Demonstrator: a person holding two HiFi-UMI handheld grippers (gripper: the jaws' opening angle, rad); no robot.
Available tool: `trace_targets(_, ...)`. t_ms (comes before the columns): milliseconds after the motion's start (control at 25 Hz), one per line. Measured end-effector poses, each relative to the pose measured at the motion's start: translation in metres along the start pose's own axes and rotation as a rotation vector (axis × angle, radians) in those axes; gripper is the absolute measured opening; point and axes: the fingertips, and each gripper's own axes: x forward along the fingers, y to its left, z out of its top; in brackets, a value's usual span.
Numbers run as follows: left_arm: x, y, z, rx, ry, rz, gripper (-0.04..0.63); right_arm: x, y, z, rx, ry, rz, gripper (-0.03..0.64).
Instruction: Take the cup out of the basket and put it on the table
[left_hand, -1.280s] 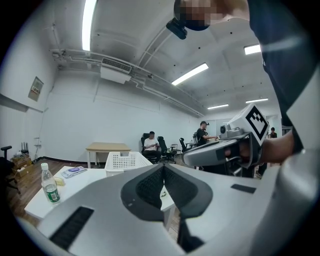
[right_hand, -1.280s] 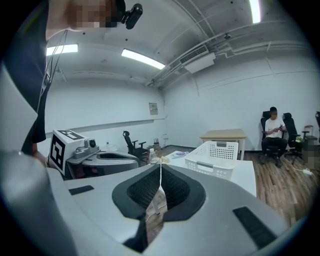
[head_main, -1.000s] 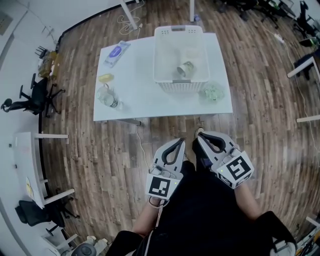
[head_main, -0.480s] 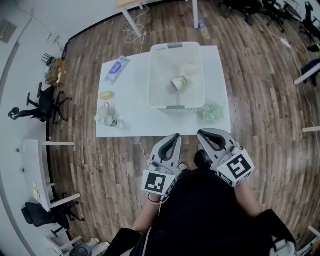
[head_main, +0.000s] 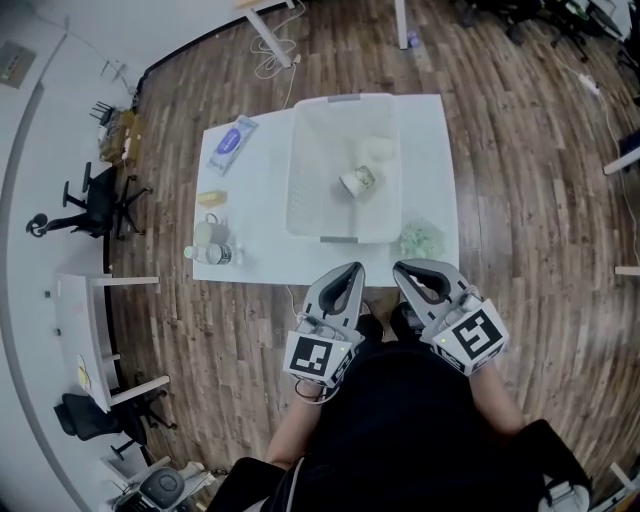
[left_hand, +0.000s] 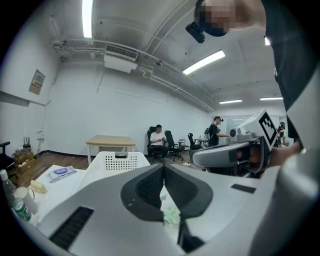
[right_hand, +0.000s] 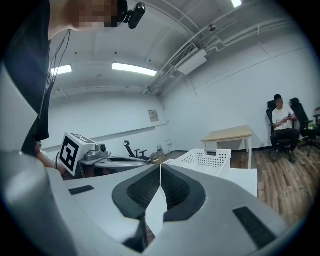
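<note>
A small pale cup with a greenish print lies on its side inside the white plastic basket, which stands on the white table. Both grippers hang close to my body, short of the table's near edge. My left gripper is shut with nothing in it. My right gripper is shut and empty too. In the left gripper view the basket rises just beyond the shut jaw tips. In the right gripper view the basket shows past the tips. The cup is hidden in both gripper views.
On the table's left stand a blue wipes pack, a yellow object, a mug and a small bottle. A crumpled green thing lies right of the basket. Office chairs, other tables and seated or standing people are around the room.
The table and basket have shifted lower and closer in the head view as I come nearer. Both grippers stay shut, held at the same place near my body.
</note>
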Motion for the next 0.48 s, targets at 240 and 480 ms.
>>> trace_targets(240,0.030,0.029,-0.010,0.016,0.044,0.015,0.008,0.011,-0.015,0.001,0.014,-0.009,-0.023,0.025)
trace_targets(480,0.061,0.072,-0.003,0.018,0.059,-0.005,0.009,0.016,-0.028,0.005,0.015,-0.004,-0.094,0.025)
